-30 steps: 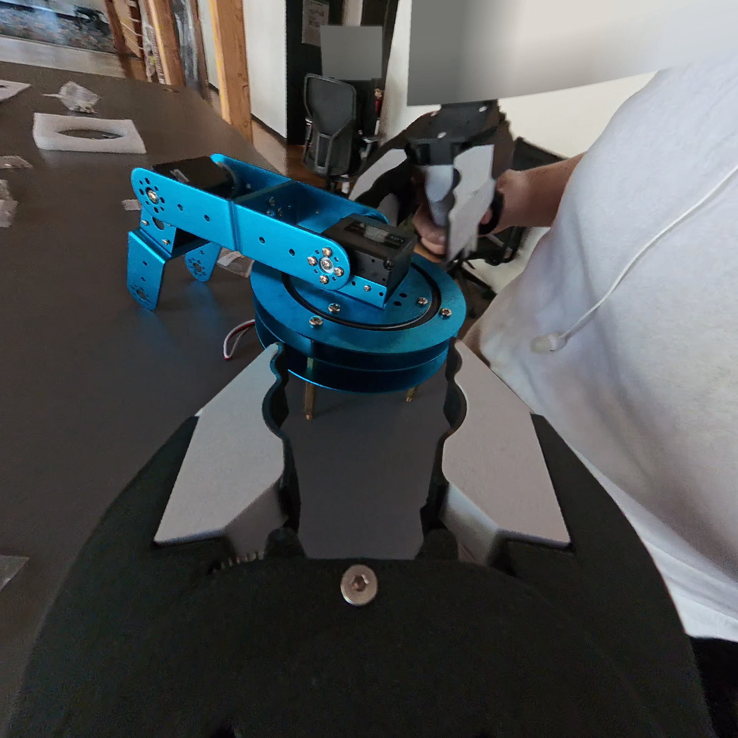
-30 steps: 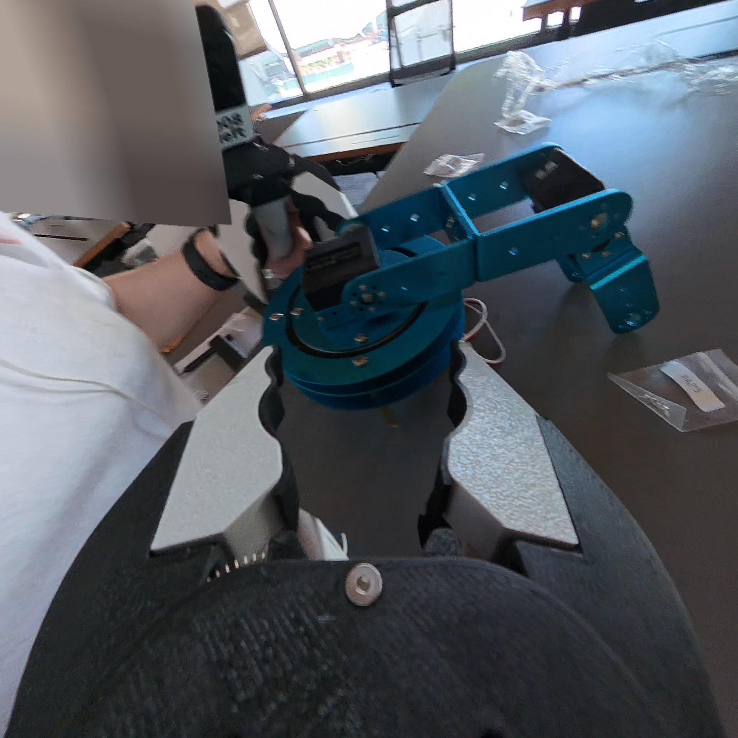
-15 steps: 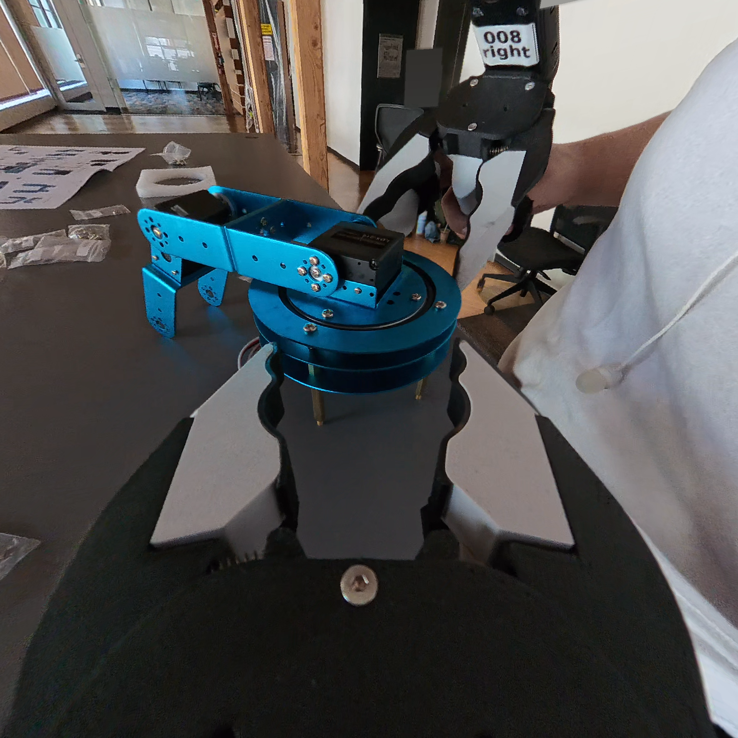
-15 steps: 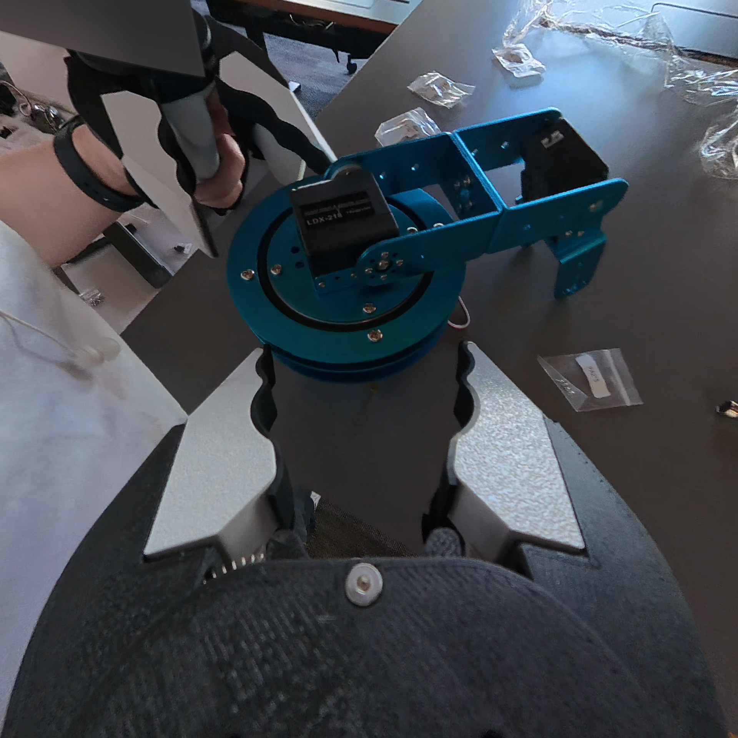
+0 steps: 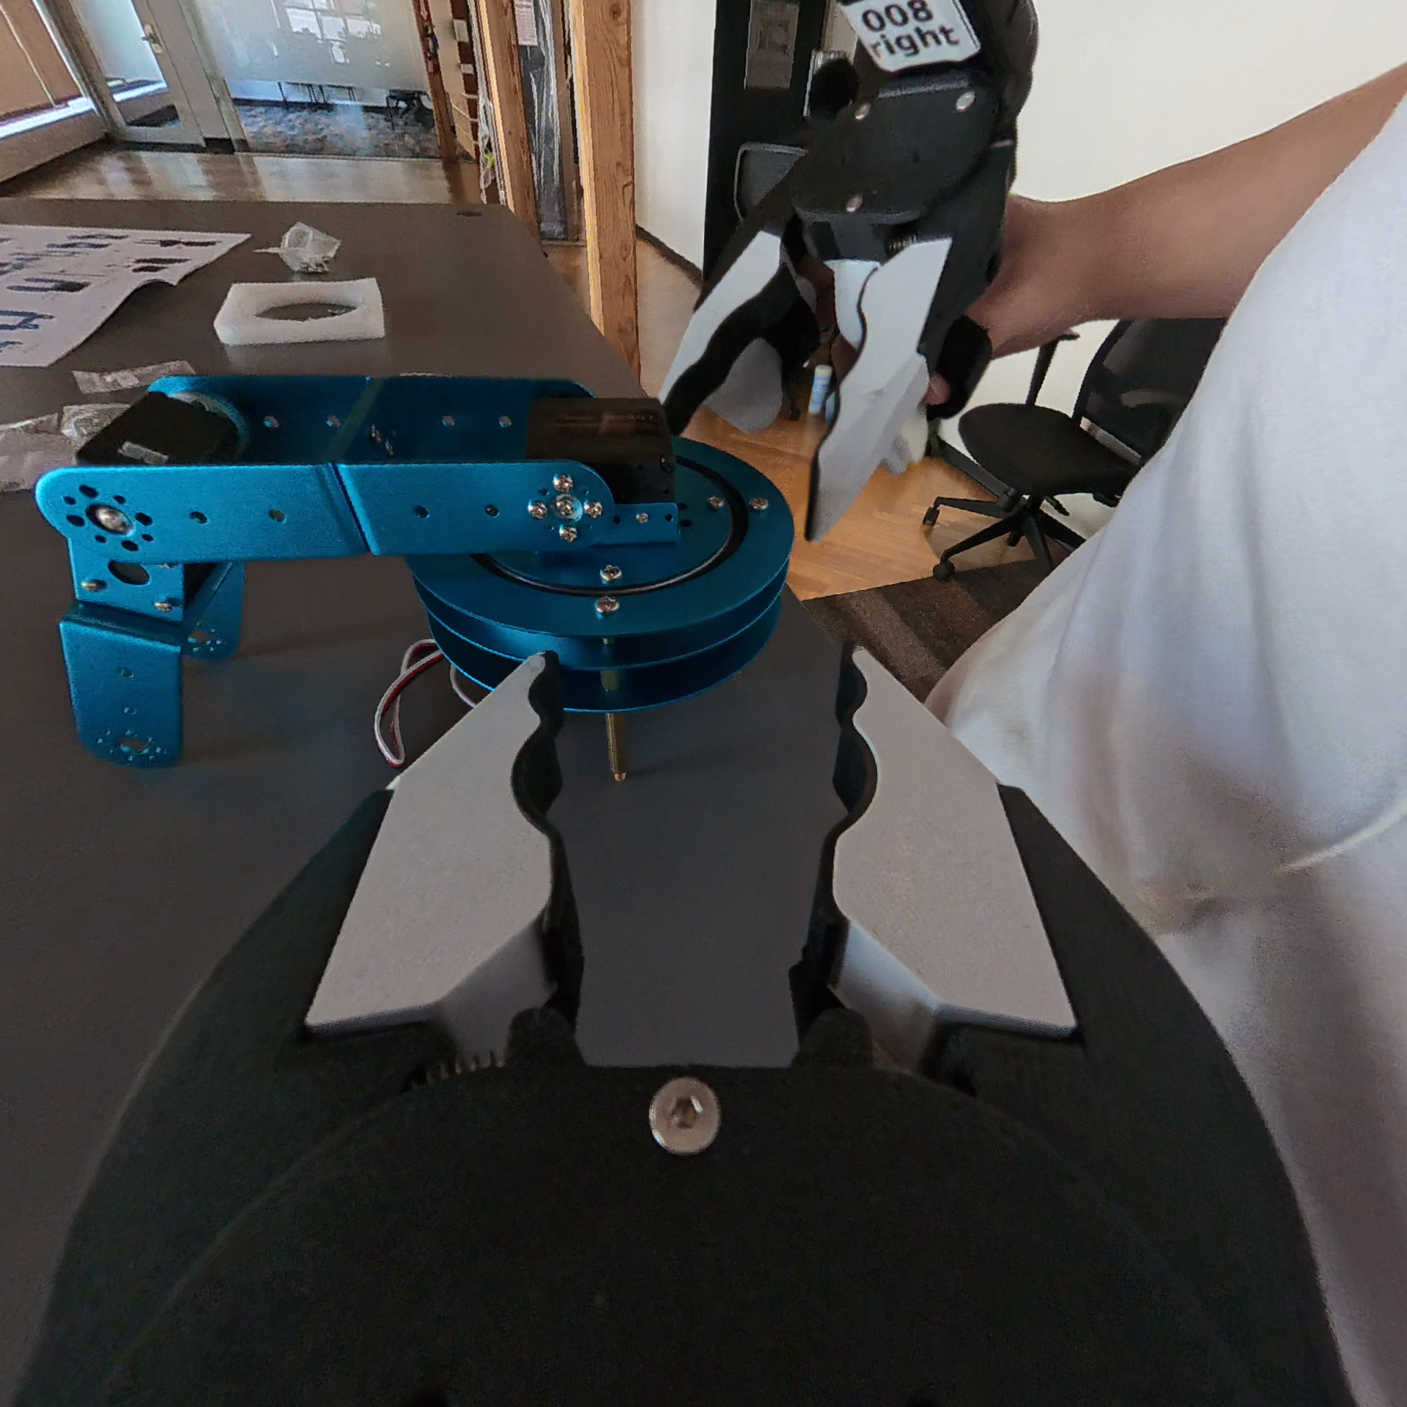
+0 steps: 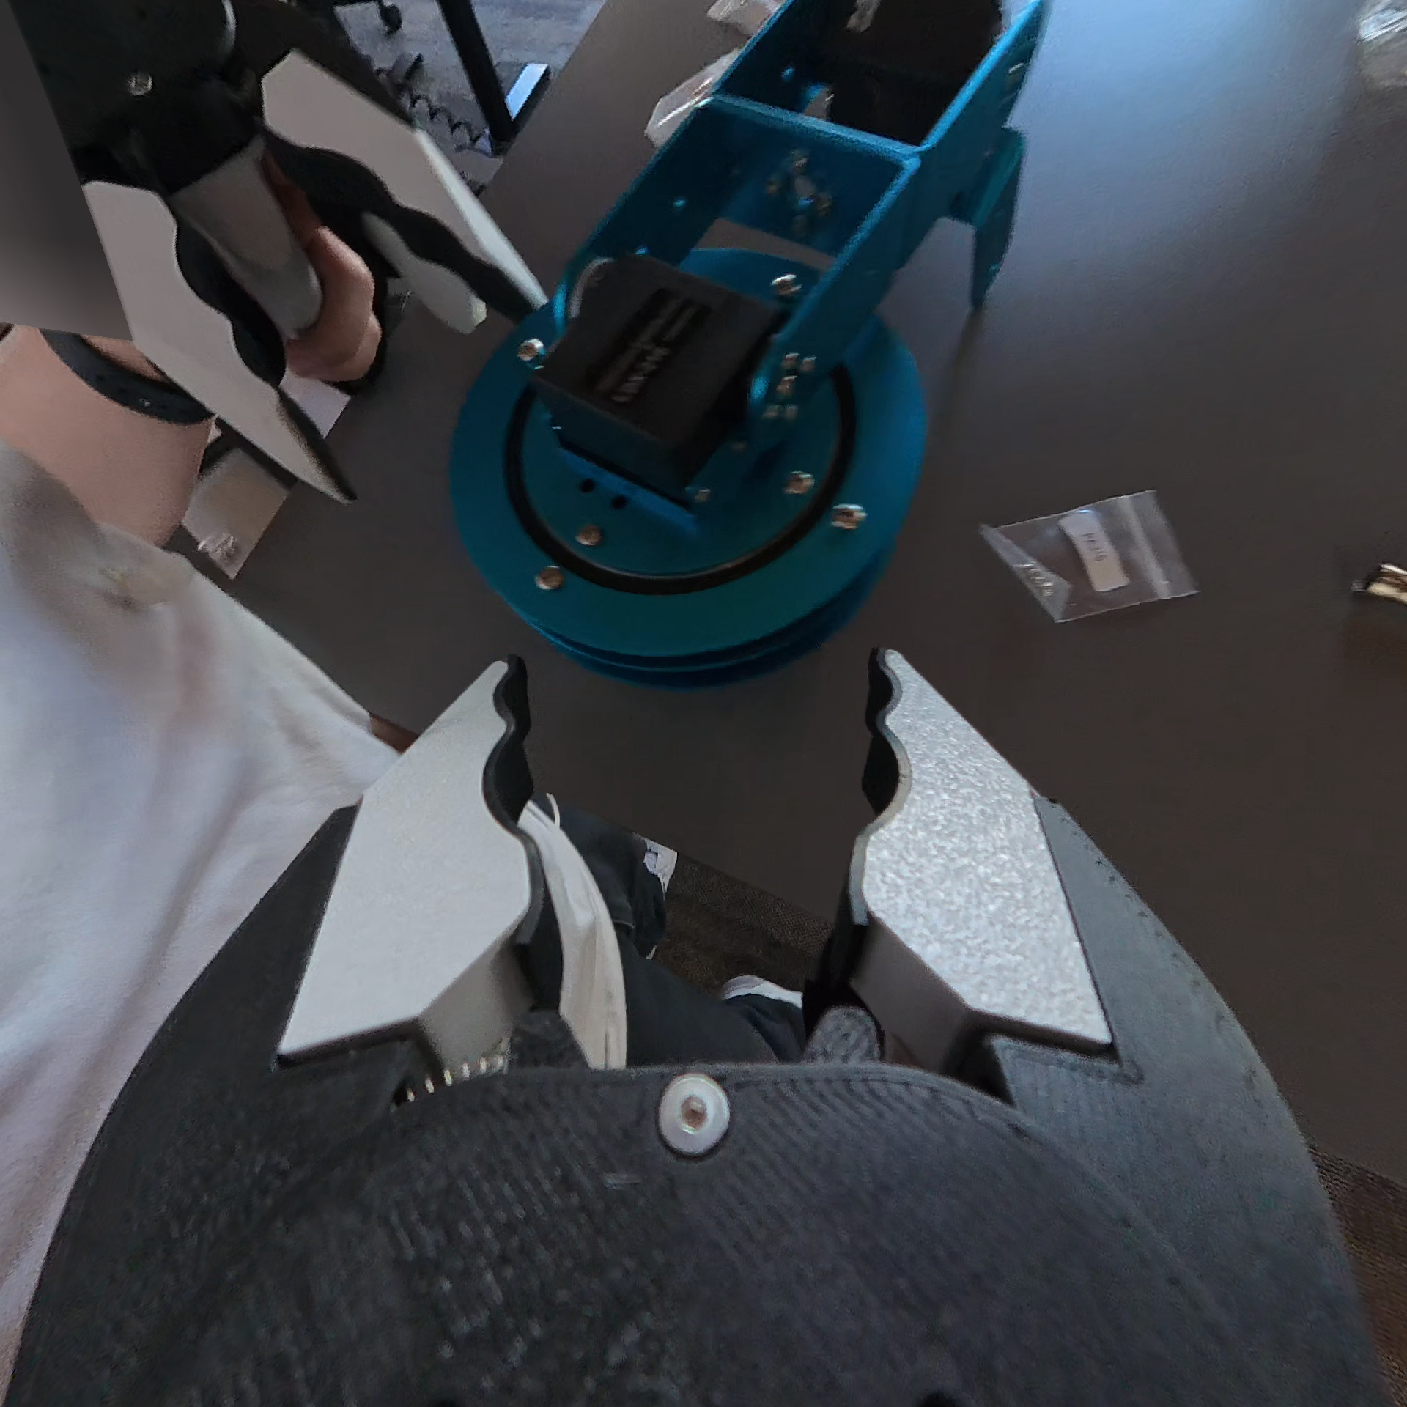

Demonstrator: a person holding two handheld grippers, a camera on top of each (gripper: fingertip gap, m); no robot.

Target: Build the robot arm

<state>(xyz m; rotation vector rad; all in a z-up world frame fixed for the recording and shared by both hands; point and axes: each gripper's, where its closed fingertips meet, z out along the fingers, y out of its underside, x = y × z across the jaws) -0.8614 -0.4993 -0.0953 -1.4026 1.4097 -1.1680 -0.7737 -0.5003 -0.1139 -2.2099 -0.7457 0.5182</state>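
The left hand-held gripper [image 5: 697, 677] sits low over the dark worktop [image 5: 228, 875], released, with nothing between its two silver fingers. Its left fingertip lies just at the lower edge of a blue round base [image 5: 609, 609] straight ahead — whether it touches the metal cannot be told. The base stands on thin brass posts [image 5: 615, 742], and a red-and-white wire [image 5: 396, 716] loops out from under it, to the gripper's left front. A black servo block [image 5: 601, 449] sits on top of the base, and a blue bracket arm [image 5: 304, 495] reaches out from it to the left, ending in a folded foot on the worktop. Farther off to the left lie a white foam piece [image 5: 301, 311] and small clear bags.

The right hand-held gripper [image 6: 694, 670] hangs higher, looking down, also released and empty. The same blue round base [image 6: 685, 594] lies just ahead of its fingertips but apart from them, near the worktop's edge. To its right front lies a small clear bag [image 6: 1089, 552]. Beyond the base, on the left, the other gripper shows in a hand — the person's white shirt [image 6: 137, 723] fills the left side.
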